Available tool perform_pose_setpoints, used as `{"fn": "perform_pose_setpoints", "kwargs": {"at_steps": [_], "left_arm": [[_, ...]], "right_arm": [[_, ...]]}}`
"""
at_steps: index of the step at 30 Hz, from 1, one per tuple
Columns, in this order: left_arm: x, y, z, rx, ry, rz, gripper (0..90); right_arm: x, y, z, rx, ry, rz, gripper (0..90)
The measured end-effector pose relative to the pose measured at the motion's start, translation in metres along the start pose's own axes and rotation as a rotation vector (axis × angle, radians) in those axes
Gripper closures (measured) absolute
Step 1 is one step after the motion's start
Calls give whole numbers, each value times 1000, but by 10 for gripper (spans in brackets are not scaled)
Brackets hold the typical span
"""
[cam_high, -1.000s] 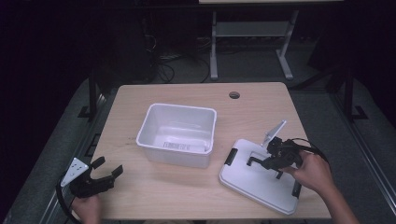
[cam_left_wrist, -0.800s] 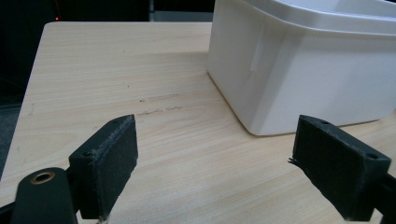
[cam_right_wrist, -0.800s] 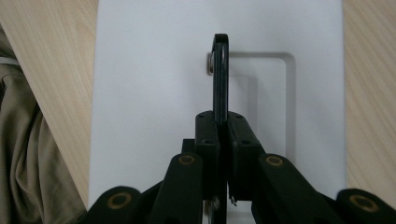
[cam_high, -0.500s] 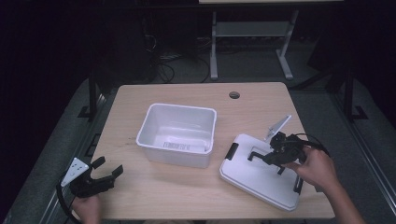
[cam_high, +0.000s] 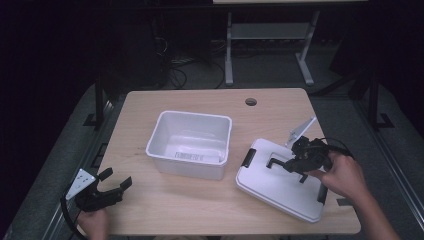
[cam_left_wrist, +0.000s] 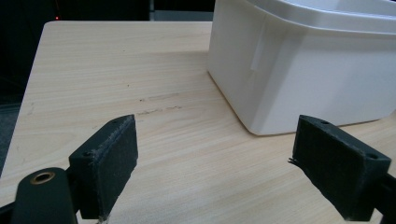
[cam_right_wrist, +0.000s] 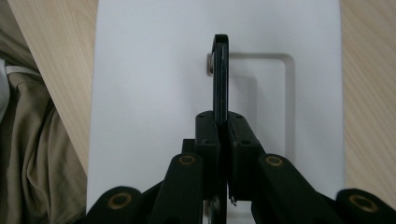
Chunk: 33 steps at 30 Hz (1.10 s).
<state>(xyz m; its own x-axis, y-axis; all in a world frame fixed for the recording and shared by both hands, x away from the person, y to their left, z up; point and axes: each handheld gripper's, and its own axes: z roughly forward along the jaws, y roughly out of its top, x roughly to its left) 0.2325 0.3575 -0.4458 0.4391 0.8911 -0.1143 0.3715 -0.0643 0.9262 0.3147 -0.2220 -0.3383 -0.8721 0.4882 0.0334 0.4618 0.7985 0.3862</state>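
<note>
The white plastic lid (cam_high: 282, 185), flat with rounded corners, lies on the desk (cam_high: 200, 100) near its right front edge, just right of the white rectangular bin (cam_high: 190, 145). Its thin black handle (cam_right_wrist: 220, 74) stands upright over a recessed panel. The right tool (cam_high: 292, 165) is clamped on that handle, the hand (cam_high: 342, 175) behind it. The left tool (cam_left_wrist: 215, 163) hovers with jaws wide apart near the front-left corner, bare smooth wood grain between it and the bin.
</note>
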Motion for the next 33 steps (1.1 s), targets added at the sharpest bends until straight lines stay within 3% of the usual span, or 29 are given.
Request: {"fn": "perform_pose_setpoints", "kwargs": {"at_steps": [18, 24, 33], "left_arm": [[0, 0, 0, -1, 2, 4, 132], [0, 0, 0, -1, 2, 1, 132], [1, 0, -1, -2, 2, 3, 132]], "right_arm": [[9, 20, -42, -28, -17, -38, 844], [15, 33, -57, -33, -31, -65, 844], [22, 52, -72, -48, -15, -98, 845]]}}
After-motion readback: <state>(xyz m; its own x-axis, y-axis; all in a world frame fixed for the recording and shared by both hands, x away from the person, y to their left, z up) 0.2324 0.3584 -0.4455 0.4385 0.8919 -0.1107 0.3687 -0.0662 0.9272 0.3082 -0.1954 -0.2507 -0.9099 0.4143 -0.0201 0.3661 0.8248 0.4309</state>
